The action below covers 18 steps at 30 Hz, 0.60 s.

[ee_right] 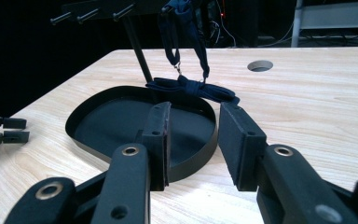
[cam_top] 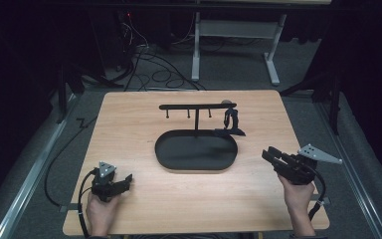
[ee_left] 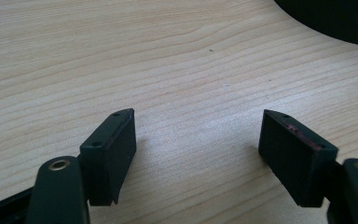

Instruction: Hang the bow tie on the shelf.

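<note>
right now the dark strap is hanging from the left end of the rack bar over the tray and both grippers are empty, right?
Not quite: the dark strap hangs from the right end of the rack bar, not the left, as the high view shows, trailing down to the tray rim. The rest holds: the left gripper and right gripper both have open jaws with nothing between them.

Black tray, dark blue lanyard, pale wood-grain table, black fingers.

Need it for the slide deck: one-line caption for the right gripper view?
Open right claw faces the black tray, dark strap hanging from its rack.
</note>
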Available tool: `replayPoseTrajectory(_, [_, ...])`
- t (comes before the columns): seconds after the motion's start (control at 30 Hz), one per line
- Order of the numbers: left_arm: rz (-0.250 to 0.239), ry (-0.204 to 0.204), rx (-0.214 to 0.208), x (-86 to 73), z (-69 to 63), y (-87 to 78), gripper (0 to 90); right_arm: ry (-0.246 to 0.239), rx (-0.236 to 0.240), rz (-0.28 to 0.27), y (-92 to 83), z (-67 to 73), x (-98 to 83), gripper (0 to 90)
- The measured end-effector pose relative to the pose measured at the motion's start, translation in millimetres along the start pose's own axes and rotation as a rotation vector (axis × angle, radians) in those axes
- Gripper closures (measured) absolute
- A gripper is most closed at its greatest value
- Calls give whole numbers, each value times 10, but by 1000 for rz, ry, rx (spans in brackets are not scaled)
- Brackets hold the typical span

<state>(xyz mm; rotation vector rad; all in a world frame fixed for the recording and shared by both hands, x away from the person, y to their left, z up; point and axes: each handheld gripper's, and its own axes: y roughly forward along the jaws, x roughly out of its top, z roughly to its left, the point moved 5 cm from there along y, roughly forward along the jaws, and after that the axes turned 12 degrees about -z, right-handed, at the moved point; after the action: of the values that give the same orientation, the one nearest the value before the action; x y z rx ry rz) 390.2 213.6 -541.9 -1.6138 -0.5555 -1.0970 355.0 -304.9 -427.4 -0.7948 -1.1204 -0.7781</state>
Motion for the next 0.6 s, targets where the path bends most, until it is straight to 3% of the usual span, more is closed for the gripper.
replayPoseTrajectory(0.33, [1,0,0,0,0,-1,279,15,-5,24,35,-9,-128,662])
replayPoseTrajectory(0.6, [2,1,0,0,0,-1,279,-3,0,40,119,22,-185,663])
